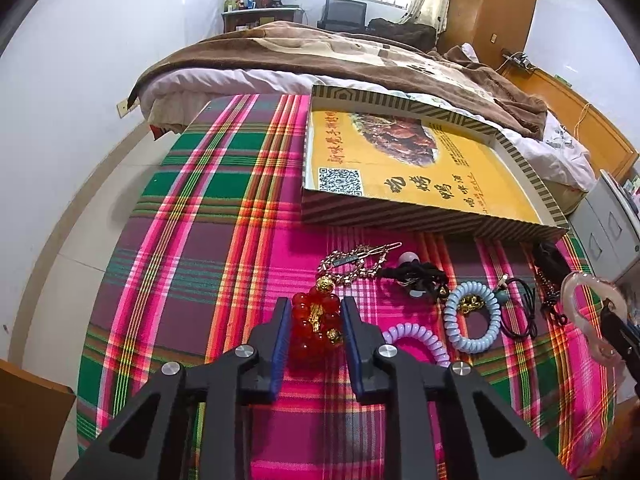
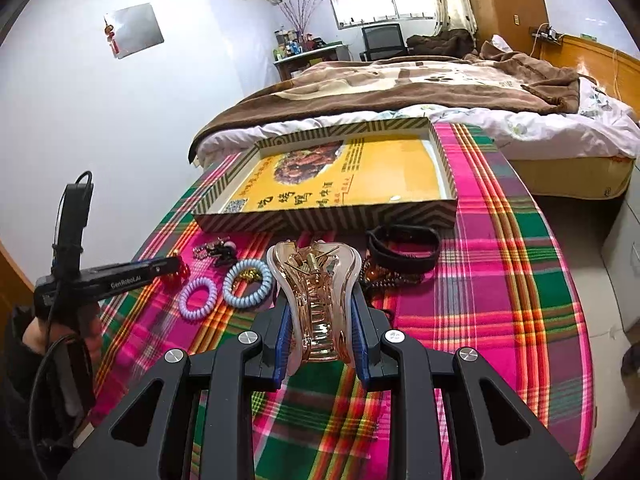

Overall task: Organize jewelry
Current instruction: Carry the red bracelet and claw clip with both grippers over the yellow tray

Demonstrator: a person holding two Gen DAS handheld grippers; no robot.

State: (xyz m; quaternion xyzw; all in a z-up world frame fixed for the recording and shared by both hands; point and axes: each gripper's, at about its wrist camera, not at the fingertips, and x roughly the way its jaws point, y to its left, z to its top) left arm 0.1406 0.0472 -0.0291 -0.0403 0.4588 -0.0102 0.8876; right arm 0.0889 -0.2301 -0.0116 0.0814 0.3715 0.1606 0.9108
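On the plaid tabletop (image 1: 192, 216), the left tongs (image 1: 314, 312) stood released, their blue pads flanking a red bead bracelet (image 1: 316, 320) without clearly pressing it. Beside it lay a purple coil hair tie (image 1: 416, 340), a blue coil hair tie (image 1: 472, 316) and a gold chain (image 1: 352, 264). The right tongs (image 2: 320, 320) were clenched on a rose-gold hair claw (image 2: 316, 288), held above the cloth in front of the empty yellow box (image 2: 360, 176).

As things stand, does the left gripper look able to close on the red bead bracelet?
Probably yes. The left gripper is open with its fingers on either side of the red bead bracelet, and nothing lies between them; the purple coil hair tie sits clear to the right.
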